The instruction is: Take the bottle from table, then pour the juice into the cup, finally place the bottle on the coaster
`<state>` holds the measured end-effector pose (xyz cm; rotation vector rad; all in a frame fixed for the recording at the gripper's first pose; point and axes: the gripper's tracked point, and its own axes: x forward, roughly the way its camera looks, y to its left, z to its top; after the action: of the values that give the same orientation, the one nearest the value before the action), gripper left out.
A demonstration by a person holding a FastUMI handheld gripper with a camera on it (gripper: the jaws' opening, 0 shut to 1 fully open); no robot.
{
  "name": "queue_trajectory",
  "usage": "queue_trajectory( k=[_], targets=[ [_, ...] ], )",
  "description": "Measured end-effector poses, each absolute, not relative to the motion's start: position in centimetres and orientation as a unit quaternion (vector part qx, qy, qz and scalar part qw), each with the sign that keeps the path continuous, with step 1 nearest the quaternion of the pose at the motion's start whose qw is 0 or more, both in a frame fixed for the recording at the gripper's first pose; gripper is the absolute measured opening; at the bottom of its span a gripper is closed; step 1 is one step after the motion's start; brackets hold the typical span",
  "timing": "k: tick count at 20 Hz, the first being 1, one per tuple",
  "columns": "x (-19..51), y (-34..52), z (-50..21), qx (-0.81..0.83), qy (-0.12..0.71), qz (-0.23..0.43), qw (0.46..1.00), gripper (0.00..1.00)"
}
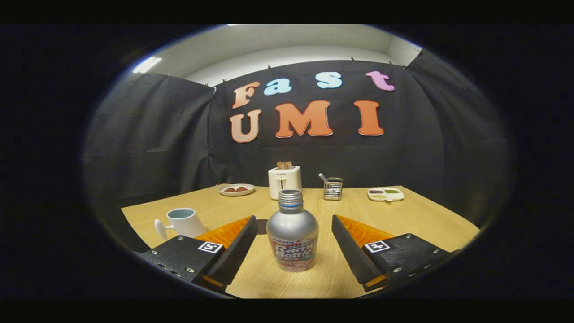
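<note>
A black cloth wall closes in the booth behind a pale wooden bench (pixel 417 220), with a strip of white ceiling above it. Along the far side of the bench, going left to right, sit a small plate (pixel 236 189) holding reddish pieces, a white toaster (pixel 284 181) with slices poking out of its top, a small metal holder (pixel 332 188) with a utensil leaning in it, and a white divided dish (pixel 386 194) with dark and green fillings. Nearer in, a white cup (pixel 181 223) stands just beyond the left finger, its handle turned away to the left and its inside pale blue. The gripper (pixel 293 244) is spread wide, and the bottle (pixel 292 231) stands upright on the bench between the two fingers, with clear gaps on both sides, so neither finger touches it. The bottle is silver metal with a threaded, uncapped neck and a printed label around its lower half. A dark round patch (pixel 262 225) shows on the bench just behind the bottle on its left, mostly hidden by the left finger and the bottle; it cannot be told what it is. Nothing stands between the fingers and the bottle.
</note>
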<state>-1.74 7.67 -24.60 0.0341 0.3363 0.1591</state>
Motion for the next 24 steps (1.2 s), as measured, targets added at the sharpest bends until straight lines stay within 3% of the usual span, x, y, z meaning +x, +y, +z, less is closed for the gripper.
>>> queue_trajectory(
  k=[7, 11, 14, 15, 24],
  targets=[
    [-1.6, 8.3, -29.3, 0.028, 0.217, 0.074, 0.973, 0.98],
    [-1.5, 8.5, -30.9, 0.031, 0.235, 0.069, 0.969, 0.88],
    [-1.2, 8.6, -31.3, 0.026, 0.242, 0.063, 0.968, 0.87],
    [-1.0, 8.5, -31.3, 0.025, 0.240, 0.062, 0.968, 0.80],
    [0.2, 9.0, -29.4, 0.047, 0.224, 0.050, 0.972, 0.75]
  ],
)
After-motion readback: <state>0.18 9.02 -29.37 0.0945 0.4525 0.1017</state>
